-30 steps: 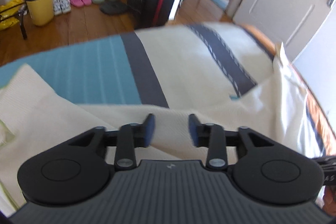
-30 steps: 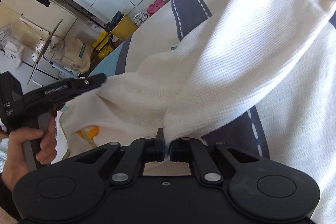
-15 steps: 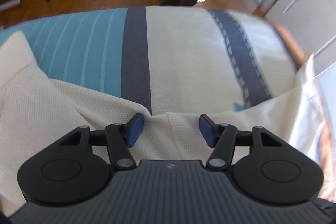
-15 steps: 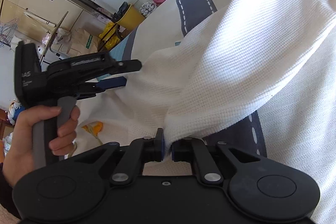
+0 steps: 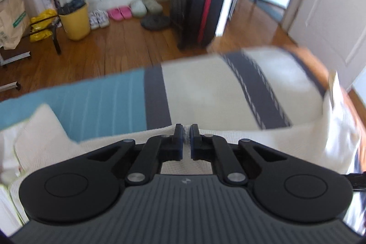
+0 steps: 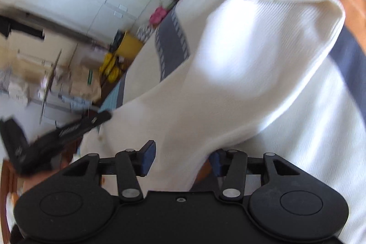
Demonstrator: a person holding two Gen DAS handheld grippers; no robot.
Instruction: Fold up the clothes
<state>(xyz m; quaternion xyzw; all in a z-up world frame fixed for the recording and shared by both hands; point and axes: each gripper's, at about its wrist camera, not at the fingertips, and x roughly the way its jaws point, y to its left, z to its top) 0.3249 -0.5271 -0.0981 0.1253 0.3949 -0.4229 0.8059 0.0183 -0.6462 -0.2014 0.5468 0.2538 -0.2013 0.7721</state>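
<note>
My left gripper [image 5: 187, 141] is closed on the upper edge of the cloth [image 5: 263, 143]; a small pinch of the cream fabric shows between its blue pads [image 5: 180, 141]. My right gripper [image 6: 180, 160] is opening at this moment. Its pads [image 6: 147, 158] stand apart, and the cloth passes between them without being pressed, so I judge that this side is just released.

The cloth is a cream, waffle-textured piece, a garment or a towel; I cannot say which. It lies across the bed [image 5: 205, 88], over the striped cover, and one far corner with a green line stands up near the orange edge of the bed. In the right wrist view the cloth hangs in a broad, loose sheet from this corner down toward my jaws, and the left gripper shows at its left border, blurred.

I judge the folding to be at an early or middle stage. No flat, neat fold is visible; the fabric is bunched and partly lifted. What is left, I think, is to take a new hold with the right side, bring the edges together, lay the cloth flat and smooth it.
</note>
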